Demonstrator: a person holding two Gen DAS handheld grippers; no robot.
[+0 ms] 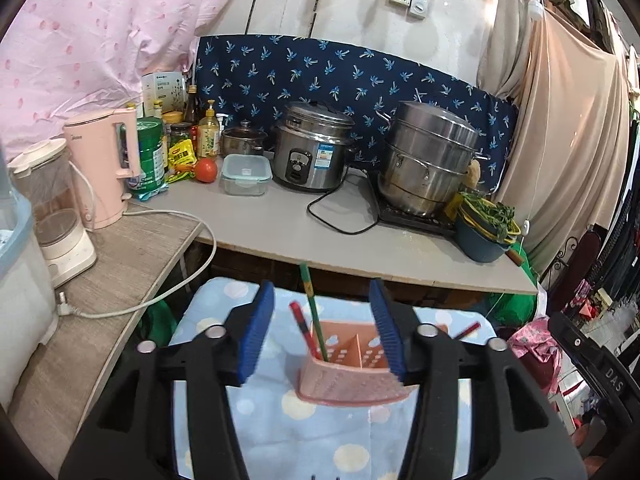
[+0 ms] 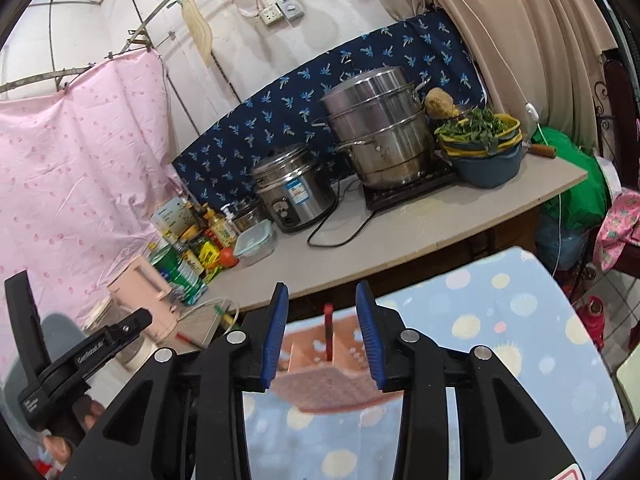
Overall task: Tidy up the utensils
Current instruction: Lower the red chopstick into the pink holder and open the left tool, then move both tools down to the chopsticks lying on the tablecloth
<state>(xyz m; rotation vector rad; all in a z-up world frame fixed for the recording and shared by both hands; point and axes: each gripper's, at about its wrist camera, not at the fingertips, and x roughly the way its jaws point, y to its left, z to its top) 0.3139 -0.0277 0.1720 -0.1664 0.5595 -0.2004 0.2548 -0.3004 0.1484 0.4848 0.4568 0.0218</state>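
Note:
A pink perforated utensil holder (image 1: 352, 376) stands on a blue dotted cloth (image 1: 280, 420). A red chopstick (image 1: 303, 330) and a green chopstick (image 1: 314, 308) stand in its left compartment. Another red stick (image 1: 466, 331) lies on the cloth to the right. My left gripper (image 1: 324, 332) is open, its blue pads on either side of the holder. In the right wrist view the holder (image 2: 324, 372) sits between the open pads of my right gripper (image 2: 322, 328), with a red stick (image 2: 329, 332) standing in it. The left gripper (image 2: 100, 344) shows at the left edge.
A grey counter (image 1: 280, 228) behind holds a rice cooker (image 1: 312, 148), a steel steamer pot (image 1: 428, 160), a lidded box (image 1: 246, 174), a tomato (image 1: 206, 170), bottles, a pink kettle (image 1: 108, 168) and a basin of greens (image 1: 484, 228). A cable (image 1: 340, 220) trails across it.

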